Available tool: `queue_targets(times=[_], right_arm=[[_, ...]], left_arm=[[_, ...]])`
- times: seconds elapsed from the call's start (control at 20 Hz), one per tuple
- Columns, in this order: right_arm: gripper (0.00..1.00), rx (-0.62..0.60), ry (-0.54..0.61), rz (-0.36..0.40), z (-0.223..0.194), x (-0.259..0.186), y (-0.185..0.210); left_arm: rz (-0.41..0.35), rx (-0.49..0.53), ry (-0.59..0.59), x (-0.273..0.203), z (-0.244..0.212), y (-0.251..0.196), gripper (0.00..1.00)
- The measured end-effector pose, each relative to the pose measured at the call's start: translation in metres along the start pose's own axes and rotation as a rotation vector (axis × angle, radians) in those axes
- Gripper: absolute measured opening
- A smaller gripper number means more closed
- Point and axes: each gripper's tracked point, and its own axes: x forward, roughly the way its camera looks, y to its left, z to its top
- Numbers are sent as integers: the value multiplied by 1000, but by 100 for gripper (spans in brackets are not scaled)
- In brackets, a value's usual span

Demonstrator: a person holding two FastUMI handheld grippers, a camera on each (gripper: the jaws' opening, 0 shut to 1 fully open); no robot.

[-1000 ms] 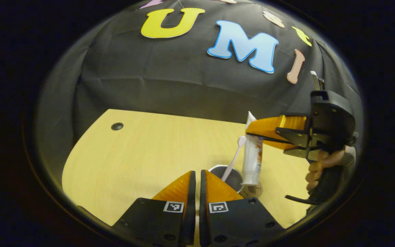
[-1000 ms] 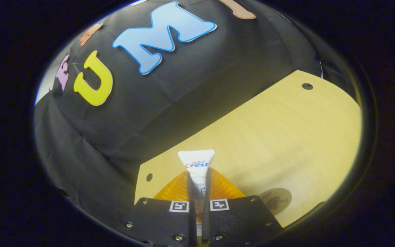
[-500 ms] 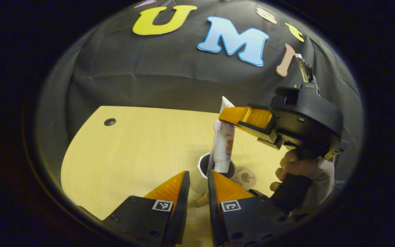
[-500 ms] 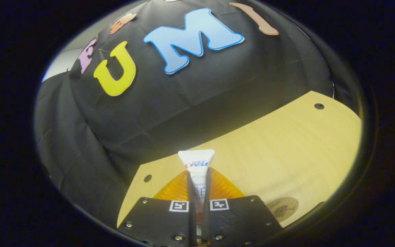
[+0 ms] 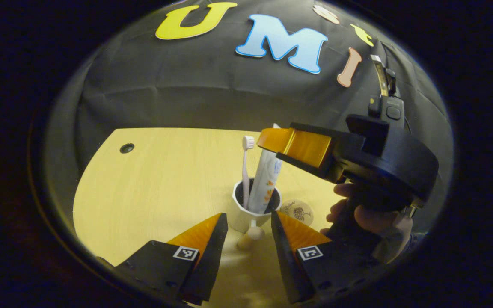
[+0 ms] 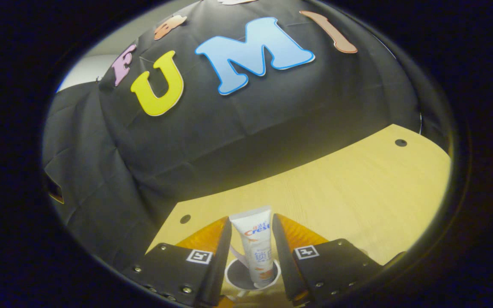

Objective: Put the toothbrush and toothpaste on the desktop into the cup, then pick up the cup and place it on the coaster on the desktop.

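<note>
- Left gripper view: the white cup (image 5: 253, 204) stands on the tabletop (image 5: 156, 184) dead ahead of the left tongs (image 5: 246, 222), which gape wide and hold nothing, one finger to each side of the cup's small handle.
- Toothbrush (image 5: 245, 169) stands near-upright in the cup, bristles on top; the toothpaste tube (image 5: 265, 179) leans beside it, long axis almost vertical, cap end down inside.
- Right tongs (image 5: 272, 141) hover at the tube's top end, a hand (image 5: 360, 211) on the grip behind.
- Right gripper view: the right tongs (image 6: 251, 226) are parted, clear space showing either side of the toothpaste tube (image 6: 256, 246), so it looks let go, with the cup (image 6: 253, 276) below.
- Coaster (image 5: 297, 211) lies just beside the cup, on its right; the left tongs look nearer for the lift.
- Writing: I'm leaving the tube's label unread; the coaster's print is too small to tell.
</note>
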Motion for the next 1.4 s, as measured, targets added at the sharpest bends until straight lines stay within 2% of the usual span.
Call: queue_targets(times=[0.1, 0.15, 0.2, 0.25, 0.5, 0.7, 0.75, 0.9, 1.1, 1.15, 1.2, 1.3, 1.4], right_arm=[[57, 1, -6, 6, 5, -7, -1], [67, 5, -15, 9, 9, -11, 0], [57, 10, -25, 11, 15, -13, 0], [57, 19, -32, 14, 19, -16, -2], [57, 36, -65, -33, 41, -30, -29], [56, 64, -52, -77, 40, -37, -53], [56, 71, -46, -84, 39, -39, -58], [56, 89, -40, -108, 37, -43, -74], [57, 104, -33, -145, 36, -51, -96], [57, 108, -30, -156, 35, -53, -102], [57, 114, -28, -163, 35, -54, -106], [57, 126, -19, -176, 32, -57, -115], [57, 128, -10, -188, 28, -59, -120]], left_arm=[[5, 4, 19, 0, -6, 2, 69], [4, 6, 28, 3, -10, 3, 69], [5, 8, 37, 5, -12, 3, 67], [5, 13, 46, 3, -13, 0, 69], [19, 37, 104, 12, -22, 0, 70], [31, 79, 173, 23, -32, 2, 69], [34, 84, 194, 25, -37, 3, 67], [41, 94, 243, 34, -43, 4, 70], [36, 100, 287, 46, -51, 2, 67], [39, 106, 292, 50, -52, 2, 63], [28, 104, 293, 53, -52, 0, 63], [40, 102, 309, 53, -54, 1, 48], [39, 129, 306, 50, -54, 2, 45]])
